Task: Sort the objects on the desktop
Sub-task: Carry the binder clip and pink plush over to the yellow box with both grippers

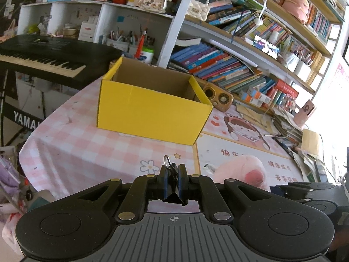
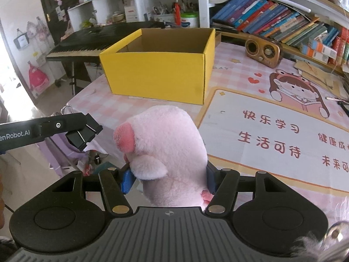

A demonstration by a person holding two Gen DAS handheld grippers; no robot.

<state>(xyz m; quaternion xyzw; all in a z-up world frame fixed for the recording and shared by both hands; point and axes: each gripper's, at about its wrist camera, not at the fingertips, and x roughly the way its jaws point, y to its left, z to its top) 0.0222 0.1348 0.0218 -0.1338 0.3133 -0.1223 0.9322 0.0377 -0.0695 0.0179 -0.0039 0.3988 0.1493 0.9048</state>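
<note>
The left gripper (image 1: 172, 175) is clamped tight on a black binder clip (image 1: 173, 196); the right gripper (image 2: 169, 180), part open, squeezes a pink plush pig (image 2: 170, 150). Ahead of both fingertips stands an open yellow cardboard box (image 1: 150, 107) on the pink checked tablecloth (image 1: 72, 142), nothing between; a retro radio (image 1: 220, 97) sits just right of it.

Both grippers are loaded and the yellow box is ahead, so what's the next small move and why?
Probably carry the left gripper forward until it is over the open yellow box. It is shut on the black binder clip, which hangs short of the box, and the right gripper grips the pink plush pig beside it.
</note>
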